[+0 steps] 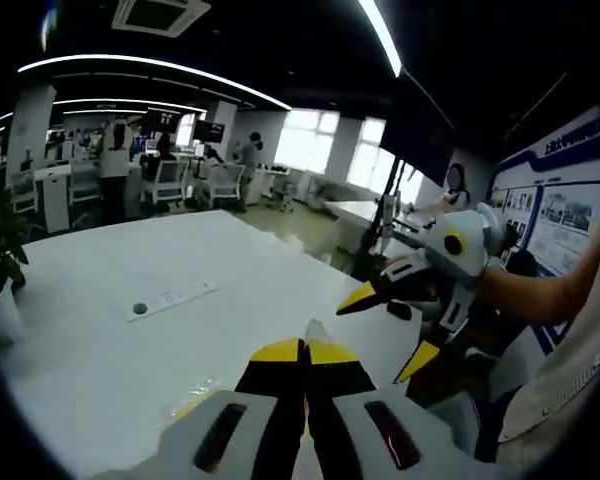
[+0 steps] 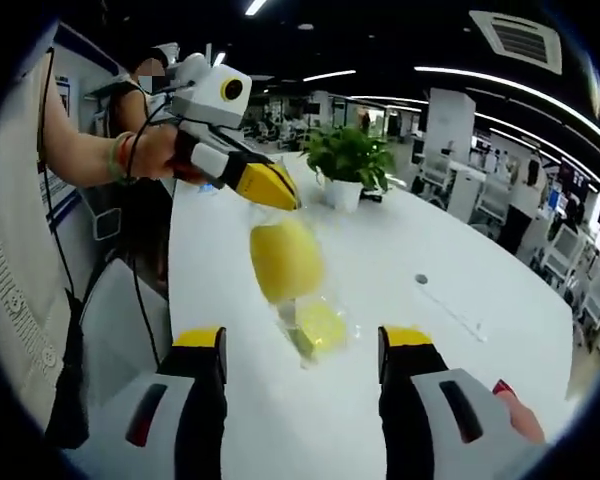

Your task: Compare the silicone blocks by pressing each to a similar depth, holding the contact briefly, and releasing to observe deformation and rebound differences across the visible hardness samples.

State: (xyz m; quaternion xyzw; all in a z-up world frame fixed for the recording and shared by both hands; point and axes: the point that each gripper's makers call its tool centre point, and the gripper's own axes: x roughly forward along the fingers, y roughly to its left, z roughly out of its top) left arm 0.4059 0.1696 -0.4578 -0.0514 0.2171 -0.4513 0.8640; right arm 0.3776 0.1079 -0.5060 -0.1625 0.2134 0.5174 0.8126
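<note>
In the right gripper view a soft yellow silicone block [image 2: 285,260] hangs just above the white table [image 2: 460,240], inside what looks like clear wrapping. A second yellow block [image 2: 322,325] lies in the wrapping's lower part on the table. My left gripper [image 2: 280,195] comes in from the upper left, just above the hanging block. In the left gripper view its jaws [image 1: 305,345] are shut, with a thin pale sliver pinched at the tips. My right gripper [image 2: 302,340] is open, one jaw on each side of the lower block, not touching it. It also shows open as the right gripper [image 1: 388,330].
A potted plant [image 2: 350,160] stands farther along the table. A flat white strip [image 1: 170,297] and a small round hole [image 1: 140,309] lie in the tabletop. The table's edge runs next to the person's arm [image 2: 90,150]. Desks, chairs and people stand behind.
</note>
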